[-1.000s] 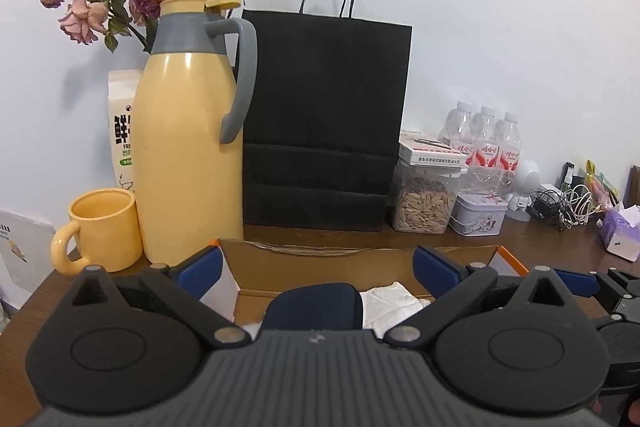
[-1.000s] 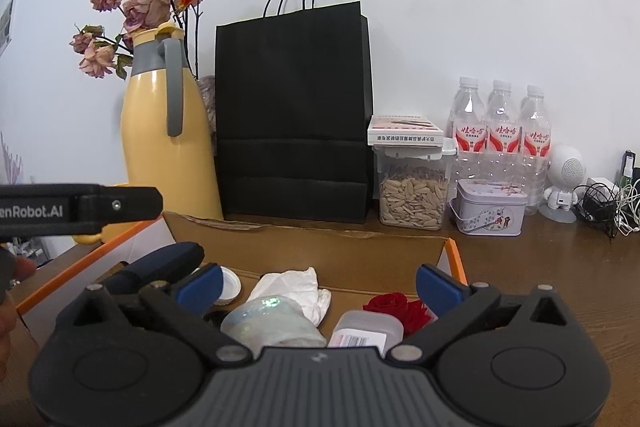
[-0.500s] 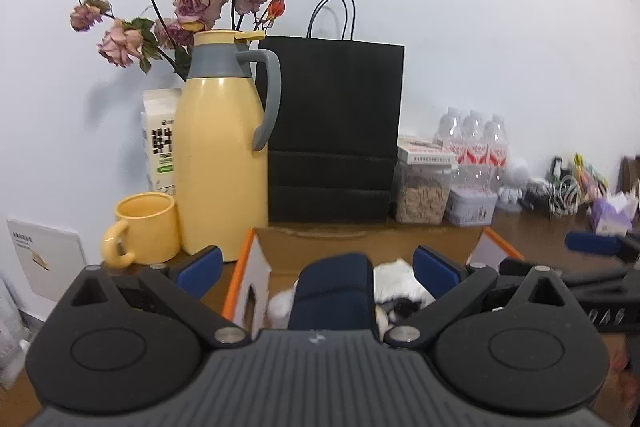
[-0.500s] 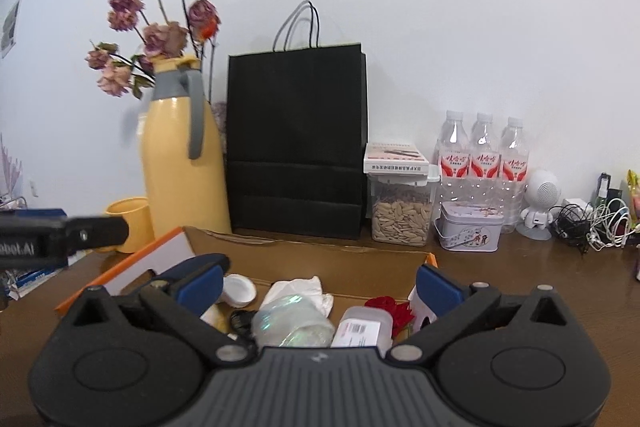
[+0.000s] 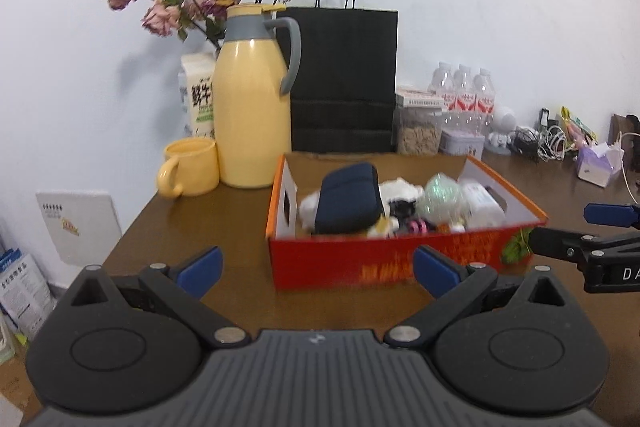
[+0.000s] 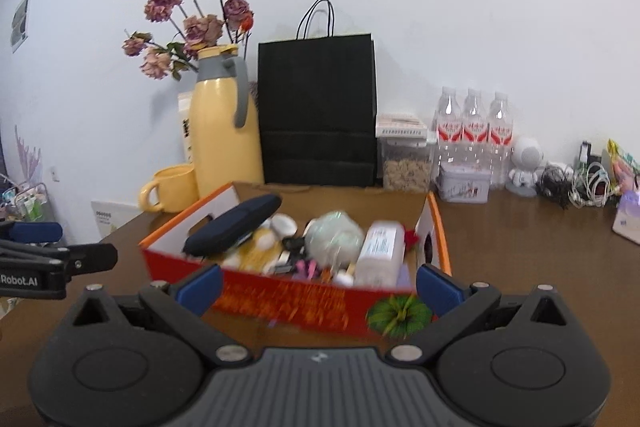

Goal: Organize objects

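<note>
Left gripper (image 5: 316, 269) sits level, jaws spread wide with nothing between the blue fingertips (image 5: 200, 265). Right gripper (image 6: 318, 287) matches it, jaws wide apart and empty, blue pads (image 6: 438, 287) splayed outward. Each one shows side-on at the edge of the other's view.

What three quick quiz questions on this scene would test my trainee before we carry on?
1. True or false: the dark blue case lies inside the orange box.
2. Which stands nearest the yellow jug? A) yellow mug B) water bottles C) tissue pack
3. Fill in: the left gripper and right gripper both have their jaws ____ and hold nothing.

Key: 1 true; 2 A; 3 open.
</note>
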Tool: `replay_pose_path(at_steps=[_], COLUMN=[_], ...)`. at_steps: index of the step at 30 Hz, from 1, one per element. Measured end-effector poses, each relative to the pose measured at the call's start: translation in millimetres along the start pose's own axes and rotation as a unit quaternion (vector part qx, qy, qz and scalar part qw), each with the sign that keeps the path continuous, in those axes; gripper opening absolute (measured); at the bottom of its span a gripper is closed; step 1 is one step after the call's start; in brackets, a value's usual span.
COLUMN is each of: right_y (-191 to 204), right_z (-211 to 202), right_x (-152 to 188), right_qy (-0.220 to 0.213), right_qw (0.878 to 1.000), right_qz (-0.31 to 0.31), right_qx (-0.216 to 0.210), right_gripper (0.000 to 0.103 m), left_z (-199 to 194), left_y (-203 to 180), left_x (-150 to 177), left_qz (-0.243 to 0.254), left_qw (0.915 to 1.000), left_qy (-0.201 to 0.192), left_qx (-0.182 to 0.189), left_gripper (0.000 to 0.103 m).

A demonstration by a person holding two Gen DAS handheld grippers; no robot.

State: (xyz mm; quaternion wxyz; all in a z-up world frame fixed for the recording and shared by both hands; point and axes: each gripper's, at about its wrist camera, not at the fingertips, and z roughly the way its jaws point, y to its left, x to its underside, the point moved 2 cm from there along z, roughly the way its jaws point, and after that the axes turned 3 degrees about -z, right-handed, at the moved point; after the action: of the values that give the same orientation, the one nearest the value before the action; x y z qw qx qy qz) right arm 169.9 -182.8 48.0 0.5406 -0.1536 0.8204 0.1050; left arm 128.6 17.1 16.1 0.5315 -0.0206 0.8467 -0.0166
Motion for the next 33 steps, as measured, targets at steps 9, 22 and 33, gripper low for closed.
replay_pose_path(at_steps=[9,22,33], right_y=[20,30,29], right_z=[-36,-59,-57], right_x=[30,48,50], right_qy=[0.025,0.051,0.054], right_qw=[1.0,0.999,0.998], right_qz=[0.005,0.005,0.007], right_qx=[-0.002,0.007,0.009], right_gripper=[0.103,0.103,0.103], left_z=[-32,-48,-47], left_y=[1,1,-1], left_x=[31,49,49], left_qz=[-0.003,-0.008,-0.009], left_qw=[0.9996,0.999,0.999], left_qy=[0.026,0.043,0.042], left_qx=[-0.007,-0.006,-0.005], left_gripper=[0.103,0.103,0.103])
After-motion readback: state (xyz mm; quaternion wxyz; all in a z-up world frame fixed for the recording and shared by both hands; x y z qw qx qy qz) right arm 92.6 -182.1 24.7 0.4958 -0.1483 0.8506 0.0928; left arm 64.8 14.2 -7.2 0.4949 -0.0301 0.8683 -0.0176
